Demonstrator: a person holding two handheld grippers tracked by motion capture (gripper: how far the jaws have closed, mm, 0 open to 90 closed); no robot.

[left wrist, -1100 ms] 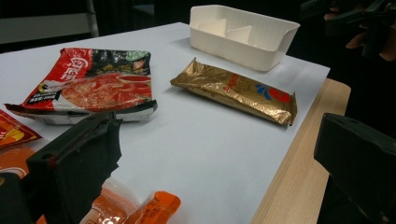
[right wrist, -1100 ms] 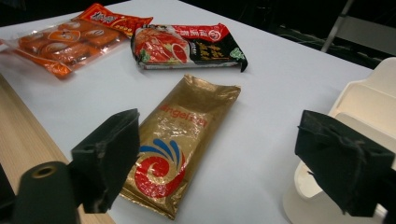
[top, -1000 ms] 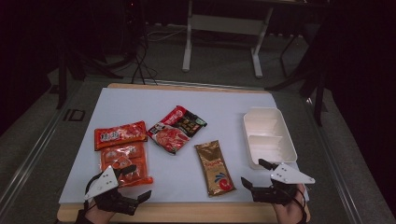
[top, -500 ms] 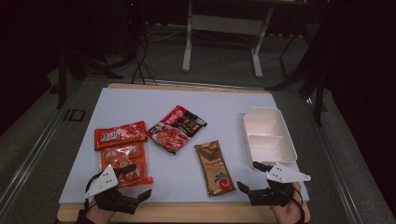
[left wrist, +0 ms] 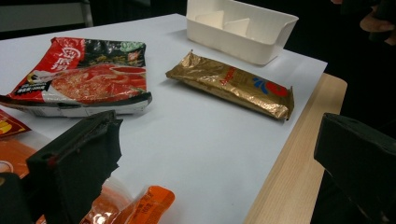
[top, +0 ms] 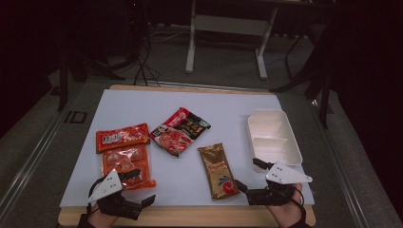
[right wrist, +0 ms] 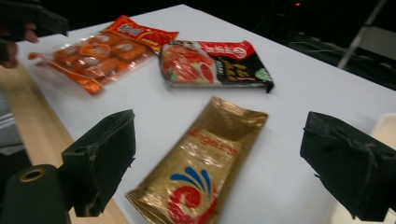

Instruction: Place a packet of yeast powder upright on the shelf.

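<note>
Well left of the gold packet (top: 217, 171), hovers open and empty: left gripper (top: 140, 187), jaws spread over the near end of the orange snack pack (top: 127, 165), seemingly staged for a pick. Left of and beyond the gold packet, lying flat and mostly apart, easy to take singly: 1 red-orange pack (top: 122, 137) and 1 red-and-black pouch (top: 180, 130). Just right of the gold packet, aims at its near end with jaws wide and nothing held: right gripper (top: 247, 173), likely lining up a pinch, with the empty divided white tray (top: 266, 112) farther right as the probable destination.
</note>
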